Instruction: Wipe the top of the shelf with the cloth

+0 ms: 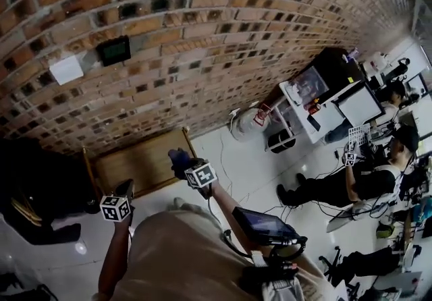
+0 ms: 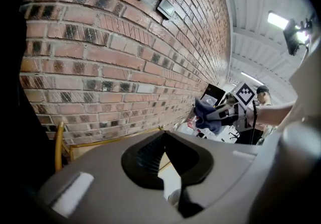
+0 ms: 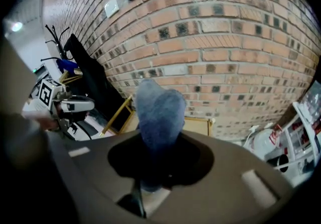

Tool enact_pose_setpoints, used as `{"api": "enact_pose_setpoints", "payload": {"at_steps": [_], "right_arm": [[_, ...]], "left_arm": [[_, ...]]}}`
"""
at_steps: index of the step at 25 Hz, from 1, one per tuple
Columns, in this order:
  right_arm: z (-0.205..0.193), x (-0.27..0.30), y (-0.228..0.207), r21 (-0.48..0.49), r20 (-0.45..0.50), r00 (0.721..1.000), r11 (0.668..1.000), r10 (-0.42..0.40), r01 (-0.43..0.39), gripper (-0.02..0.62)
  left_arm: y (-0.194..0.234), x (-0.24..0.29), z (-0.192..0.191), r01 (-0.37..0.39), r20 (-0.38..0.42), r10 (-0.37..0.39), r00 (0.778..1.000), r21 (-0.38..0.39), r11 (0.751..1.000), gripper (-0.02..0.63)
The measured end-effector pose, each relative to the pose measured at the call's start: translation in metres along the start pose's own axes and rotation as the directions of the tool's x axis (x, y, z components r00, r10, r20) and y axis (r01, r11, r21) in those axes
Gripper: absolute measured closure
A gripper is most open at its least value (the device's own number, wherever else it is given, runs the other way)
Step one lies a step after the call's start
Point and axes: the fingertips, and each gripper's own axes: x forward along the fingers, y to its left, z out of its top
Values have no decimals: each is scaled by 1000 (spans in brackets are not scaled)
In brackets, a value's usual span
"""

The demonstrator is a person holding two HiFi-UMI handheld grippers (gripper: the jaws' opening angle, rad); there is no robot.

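One blue cloth clamped in right gripper

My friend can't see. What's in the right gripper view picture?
The right gripper has its jaws shut on a blue cloth, held up before a brick wall. A wooden shelf stands low against that wall.

I have the head camera looking steeply down from above the shoulders onto the shelf and brick wall. Both gripper cameras face that wall close up; the left one catches the right hand-held gripper, the right one the left hand-held gripper.
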Motion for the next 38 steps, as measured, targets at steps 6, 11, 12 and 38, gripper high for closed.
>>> {"api": "enact_pose_setpoints", "payload": {"at_steps": [6, 11, 12, 38], "right_arm": [[14, -16, 14, 91, 79, 997, 995, 24, -31, 495], [30, -37, 21, 67, 128, 991, 997, 26, -35, 495], [33, -41, 22, 59, 136, 990, 998, 29, -37, 495], [52, -34, 28, -36, 160, 984, 997, 74, -69, 500]], "left_arm": [[-3, 7, -4, 53, -43, -53, 998, 14, 998, 603], [-10, 16, -3, 89, -61, -87, 994, 22, 996, 603], [-12, 18, -3, 95, -64, -94, 994, 25, 995, 603], [-36, 24, -19, 127, -91, -124, 988, 29, 992, 603]]}}
